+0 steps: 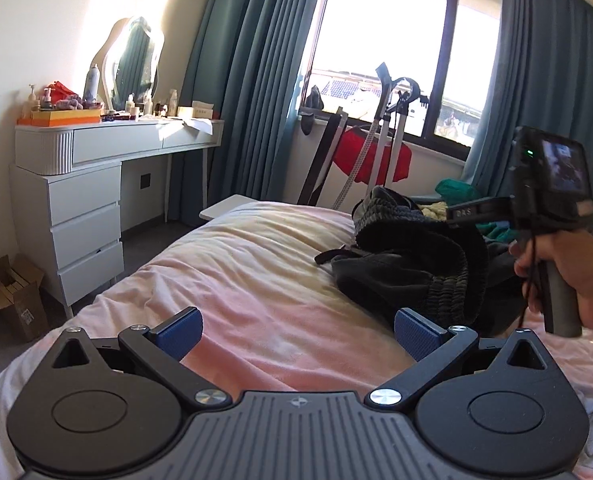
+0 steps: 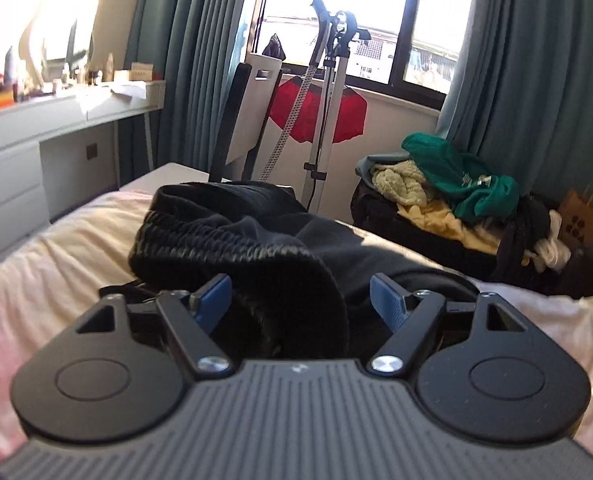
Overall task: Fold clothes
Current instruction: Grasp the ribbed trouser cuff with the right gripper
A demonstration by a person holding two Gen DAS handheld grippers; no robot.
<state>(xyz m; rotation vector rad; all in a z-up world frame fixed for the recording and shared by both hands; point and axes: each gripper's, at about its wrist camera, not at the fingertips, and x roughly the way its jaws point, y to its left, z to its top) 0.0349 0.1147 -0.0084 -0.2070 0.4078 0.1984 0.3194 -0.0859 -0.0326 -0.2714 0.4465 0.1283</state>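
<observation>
My left gripper (image 1: 298,334) stands wide open over bare pink bedding (image 1: 236,280). My right gripper (image 2: 300,300) is open too, straddling the crumpled dark garment (image 2: 236,240) without pinching. Step: acquisition. Next, I judge, close on an edge.

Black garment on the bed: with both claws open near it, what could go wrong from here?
1. The garment is bunched in thick layers, so the right claw may pinch several at once instead of one edge.
2. A strap trails from the heap and could snag or get dragged.
3. The left claw sits over the sheet and might catch bedding.
</observation>
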